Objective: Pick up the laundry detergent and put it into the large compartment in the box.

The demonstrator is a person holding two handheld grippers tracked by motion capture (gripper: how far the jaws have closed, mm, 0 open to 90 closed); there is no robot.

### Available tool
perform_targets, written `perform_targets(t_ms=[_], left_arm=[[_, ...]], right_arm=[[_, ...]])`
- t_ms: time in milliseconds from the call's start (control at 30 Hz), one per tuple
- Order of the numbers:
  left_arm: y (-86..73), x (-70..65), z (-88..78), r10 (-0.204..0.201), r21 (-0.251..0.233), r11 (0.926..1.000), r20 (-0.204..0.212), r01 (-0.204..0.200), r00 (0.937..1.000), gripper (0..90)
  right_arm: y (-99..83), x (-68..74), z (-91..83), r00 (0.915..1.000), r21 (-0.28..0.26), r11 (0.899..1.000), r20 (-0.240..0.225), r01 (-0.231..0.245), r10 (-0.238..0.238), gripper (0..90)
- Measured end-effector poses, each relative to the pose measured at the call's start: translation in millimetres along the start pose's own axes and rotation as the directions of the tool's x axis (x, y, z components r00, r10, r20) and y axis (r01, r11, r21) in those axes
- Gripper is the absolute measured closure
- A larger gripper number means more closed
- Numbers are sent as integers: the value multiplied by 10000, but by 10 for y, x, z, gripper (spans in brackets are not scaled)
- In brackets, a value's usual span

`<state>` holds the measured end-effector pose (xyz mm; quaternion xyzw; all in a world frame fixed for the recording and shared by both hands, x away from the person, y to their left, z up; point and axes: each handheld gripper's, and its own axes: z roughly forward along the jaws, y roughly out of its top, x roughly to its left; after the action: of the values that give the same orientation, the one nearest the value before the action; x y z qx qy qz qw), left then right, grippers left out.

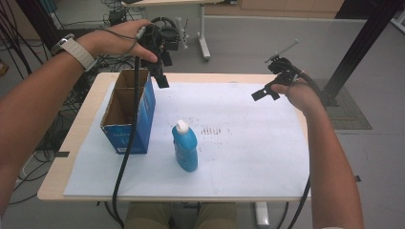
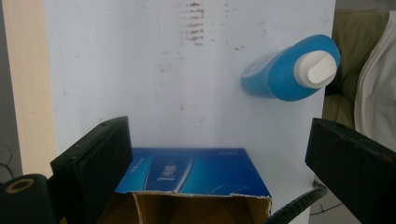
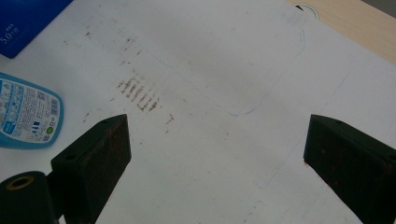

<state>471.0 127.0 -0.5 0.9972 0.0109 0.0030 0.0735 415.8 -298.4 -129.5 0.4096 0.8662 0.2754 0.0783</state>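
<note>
The blue bottle (image 1: 185,147) with its white cap (image 1: 182,126) is seen standing upright on the white sheet (image 1: 248,157), a little toward the near side of the middle and just to the right of the open blue carton (image 1: 130,114), from which it stands apart. It is touched by neither gripper. In the left gripper view the bottle (image 2: 285,70) is looked down on from beyond the carton's far end, its cap (image 2: 319,68) pointing toward the camera. The carton is set on its base with the top open, brown cardboard showing inside and a partition dividing it into two compartments; nothing can be made out in either, though the bottoms are only partly visible. The left gripper (image 1: 160,71) is held above the carton's far end with jaws spread wide and nothing between them, a placement judged to suit steadying the carton or waiting over it. The right gripper (image 1: 265,93) is held above the sheet's far right part, well apart from the bottle, its jaws likewise wide and unloaded. Brown smudges (image 3: 140,93) are marked on the sheet between bottle and right gripper. The work is judged to be loading the bottle into the carton, not yet begun.
</note>
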Motion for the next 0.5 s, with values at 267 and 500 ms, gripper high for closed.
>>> perform_targets(t_ms=[267, 500], left_arm=[[-14, 14, 7, 3, -8, 10000, -4, -3, 10000, 77], [-23, 17, 12, 54, -87, 9999, 9, -54, 10000, 77]], right_arm=[[9, -3, 14, 10000, -1, 10000, -39, 25, -25, 72], [-9, -9, -6, 10000, -25, 10000, -46, -12, 12, 72]])
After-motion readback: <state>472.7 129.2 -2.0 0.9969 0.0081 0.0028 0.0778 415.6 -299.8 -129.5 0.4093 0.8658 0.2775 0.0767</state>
